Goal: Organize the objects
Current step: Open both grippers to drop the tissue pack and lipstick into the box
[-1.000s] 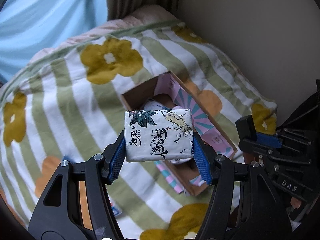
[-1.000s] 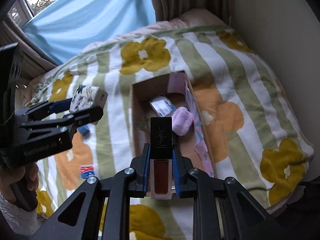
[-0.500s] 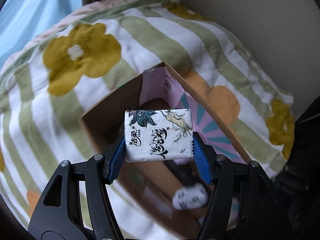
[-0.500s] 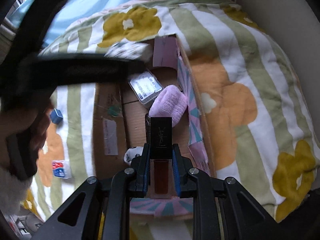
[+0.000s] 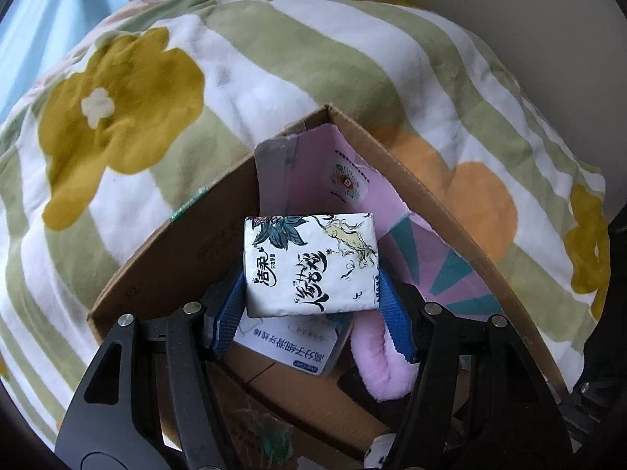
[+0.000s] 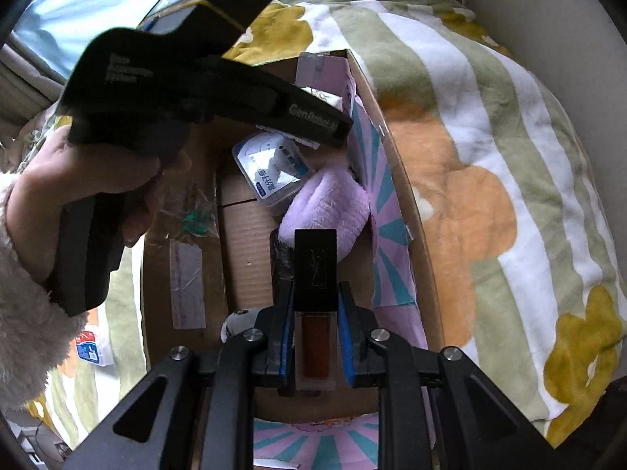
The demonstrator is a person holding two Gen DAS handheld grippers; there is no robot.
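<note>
I am looking down on a bed under a striped flower blanket (image 5: 219, 62), which is serving as the work surface. A cardboard box (image 5: 164, 250) is lying open on it as the collection point, lined along one wall with a pink sheet (image 5: 407, 243). Inside I am seeing a pink plush item (image 6: 329, 203) and a blue-white packet (image 6: 274, 168), already stowed.

My left tool (image 5: 313, 293) is hanging inside the far corner of the box, its jaws just easing apart; the tissue pack (image 5: 309, 266) is sitting between the pads, and I judge the grip nearly let go for a drop.

My right tool (image 6: 315, 329) has its jaws just opening; small gaps are showing beside the lip-gloss tube (image 6: 315, 313), so I judge it released over the box floor.
</note>
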